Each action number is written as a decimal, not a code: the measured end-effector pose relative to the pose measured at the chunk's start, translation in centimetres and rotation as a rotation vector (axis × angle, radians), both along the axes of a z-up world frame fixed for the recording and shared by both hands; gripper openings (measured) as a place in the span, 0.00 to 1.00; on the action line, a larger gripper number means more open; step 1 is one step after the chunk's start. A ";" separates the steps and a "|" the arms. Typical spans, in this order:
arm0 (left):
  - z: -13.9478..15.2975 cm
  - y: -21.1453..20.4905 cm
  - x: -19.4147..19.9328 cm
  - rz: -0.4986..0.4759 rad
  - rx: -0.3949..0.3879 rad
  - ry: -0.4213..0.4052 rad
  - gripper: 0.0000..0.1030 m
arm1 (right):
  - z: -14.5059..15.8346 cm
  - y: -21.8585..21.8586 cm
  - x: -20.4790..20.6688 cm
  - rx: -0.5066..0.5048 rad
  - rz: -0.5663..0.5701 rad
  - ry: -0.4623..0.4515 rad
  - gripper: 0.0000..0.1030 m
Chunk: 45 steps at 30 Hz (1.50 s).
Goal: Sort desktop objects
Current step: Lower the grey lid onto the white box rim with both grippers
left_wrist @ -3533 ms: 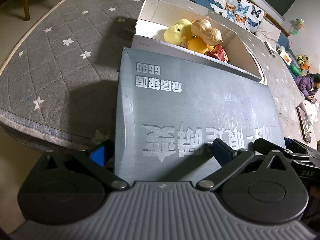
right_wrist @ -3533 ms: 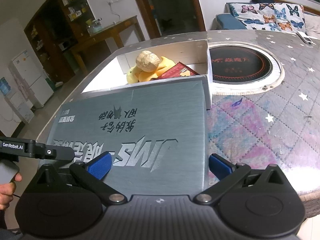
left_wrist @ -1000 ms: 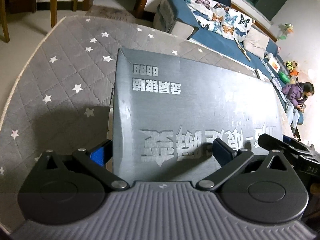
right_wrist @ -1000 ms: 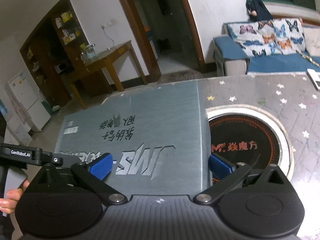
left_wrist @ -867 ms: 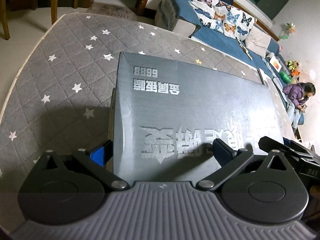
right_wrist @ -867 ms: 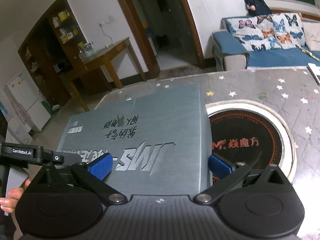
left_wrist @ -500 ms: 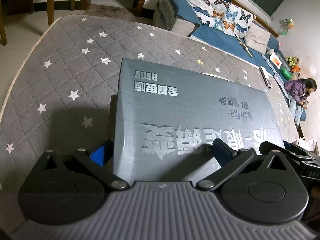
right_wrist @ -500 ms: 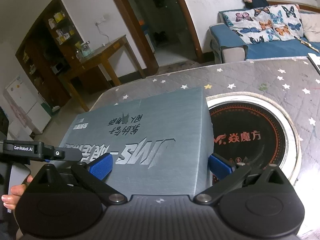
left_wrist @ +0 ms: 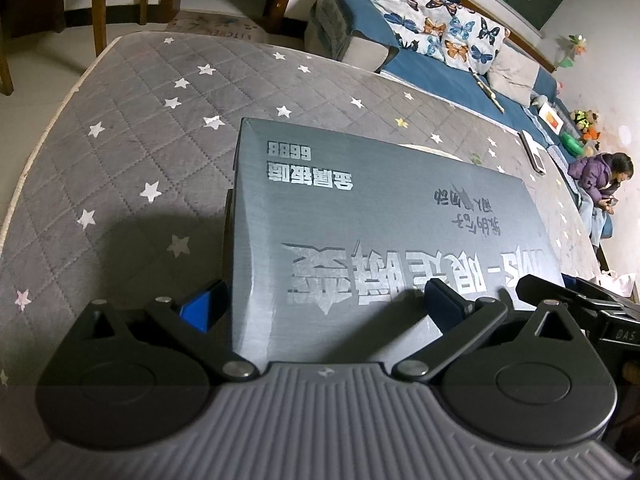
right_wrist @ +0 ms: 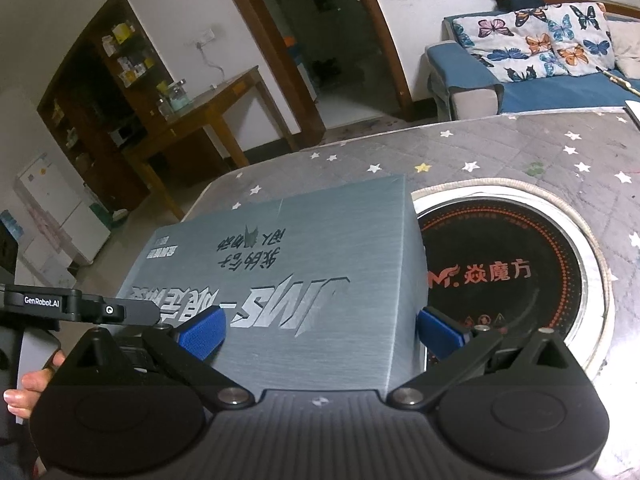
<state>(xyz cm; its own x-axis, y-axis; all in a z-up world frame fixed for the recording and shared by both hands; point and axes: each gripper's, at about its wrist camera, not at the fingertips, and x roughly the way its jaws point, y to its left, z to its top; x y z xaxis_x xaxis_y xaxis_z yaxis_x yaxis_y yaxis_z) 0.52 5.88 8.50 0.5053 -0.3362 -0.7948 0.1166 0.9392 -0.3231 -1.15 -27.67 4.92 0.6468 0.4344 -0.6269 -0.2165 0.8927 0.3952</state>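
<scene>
Left wrist view: I see one grey lid (left_wrist: pixel 384 216), my left gripper (left_wrist: pixel 320 304) and right gripper (right_wrist: pixel 320 330) each straddling a corner, fingers wide.

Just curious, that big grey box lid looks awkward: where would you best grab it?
By its short ends, one claw per corner, coming from the near long side. The grey box lid is wide, flat and level; the left claw and right claw each straddle a corner.

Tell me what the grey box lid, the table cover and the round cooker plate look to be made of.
Grey box lid: likely printed cardboard with a brushed-metal-look finish; fine streaks, creased edges, silver lettering.
Table cover: quilted fabric, apparently soft and matte; stitched diamond pattern with printed stars.
Round cooker plate: probably black glass or ceramic, glossy; it shows reflections and sits inside a pale metal-looking ring.
</scene>
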 end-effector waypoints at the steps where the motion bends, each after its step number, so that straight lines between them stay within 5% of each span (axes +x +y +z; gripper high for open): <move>1: 0.0 -0.1 0.0 -0.002 0.004 0.000 1.00 | -0.1 0.0 0.0 0.000 0.003 0.000 1.00; 45: -2.6 1.7 0.7 -0.018 -0.036 0.019 1.00 | -0.9 0.8 0.0 -0.023 0.041 0.016 1.00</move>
